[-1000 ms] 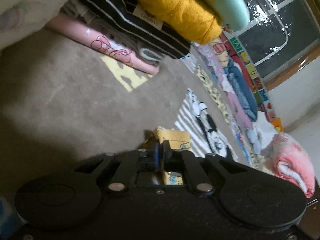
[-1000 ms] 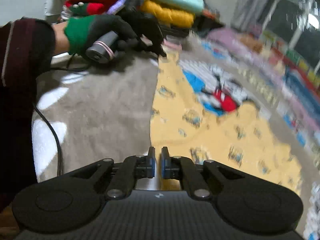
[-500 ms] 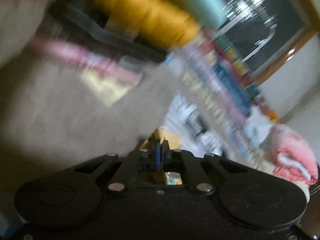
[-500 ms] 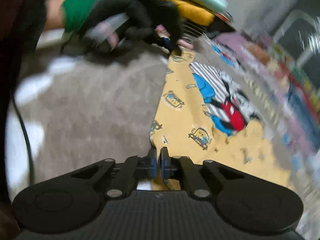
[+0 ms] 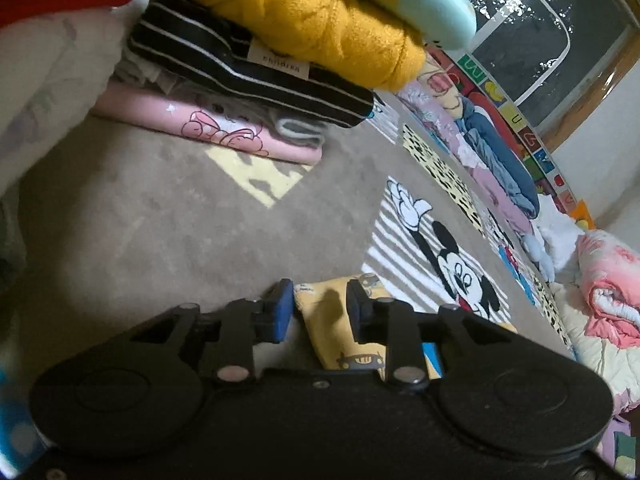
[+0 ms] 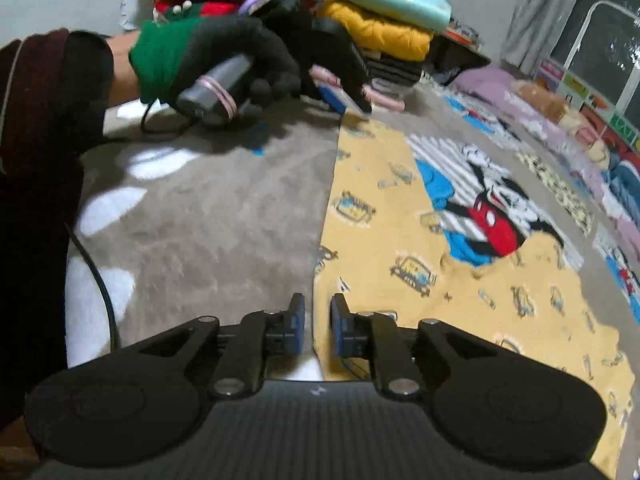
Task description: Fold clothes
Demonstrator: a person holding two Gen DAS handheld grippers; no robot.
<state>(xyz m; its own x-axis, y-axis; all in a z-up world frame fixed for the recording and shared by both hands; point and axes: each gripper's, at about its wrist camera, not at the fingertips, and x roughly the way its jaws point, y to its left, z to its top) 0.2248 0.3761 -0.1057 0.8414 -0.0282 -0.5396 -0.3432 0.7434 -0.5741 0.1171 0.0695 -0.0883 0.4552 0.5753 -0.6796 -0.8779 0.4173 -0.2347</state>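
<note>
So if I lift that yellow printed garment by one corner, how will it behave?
Probably floppy: the yellow printed garment lies flat with wavy edges on the Mickey Mouse rug. Likely light, being thin cloth. It may drag on the plush pile rather than slide.

Printed garment (image 6: 460, 248): flat on the rug (image 6: 208, 232), right half. Stack of folded clothes (image 6: 376, 32): behind it (far edge). Bedding row (image 5: 496, 160): along right side.
</note>
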